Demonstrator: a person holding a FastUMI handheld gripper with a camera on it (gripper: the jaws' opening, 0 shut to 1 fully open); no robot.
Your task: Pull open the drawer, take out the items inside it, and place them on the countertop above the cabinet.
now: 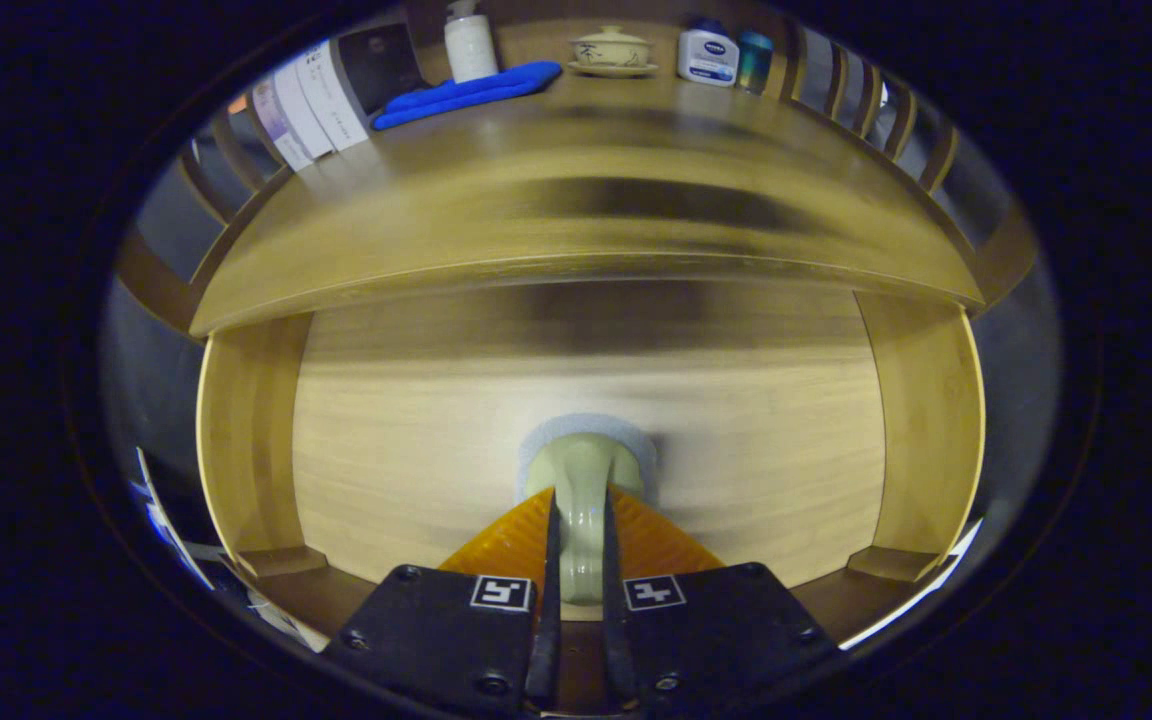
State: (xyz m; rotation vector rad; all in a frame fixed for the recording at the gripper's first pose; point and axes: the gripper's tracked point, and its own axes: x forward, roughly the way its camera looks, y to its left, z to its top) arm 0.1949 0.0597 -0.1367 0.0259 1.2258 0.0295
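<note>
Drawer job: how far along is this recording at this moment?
Early. Done: the claw has reached the drawer front and both fingers press on its handle. In hand: the pull; the drawer front looks flush within the cabinet frame, so no opening shows yet. Left: pulling it open, lifting out whatever is inside, and setting it on the countertop, where a blue cloth, bottles and a lidded bowl stand at the back.

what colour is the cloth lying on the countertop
Bright blue; the cloth shows clearly in the gripper view, beyond the jaws gripping the drawer handle.
</note>
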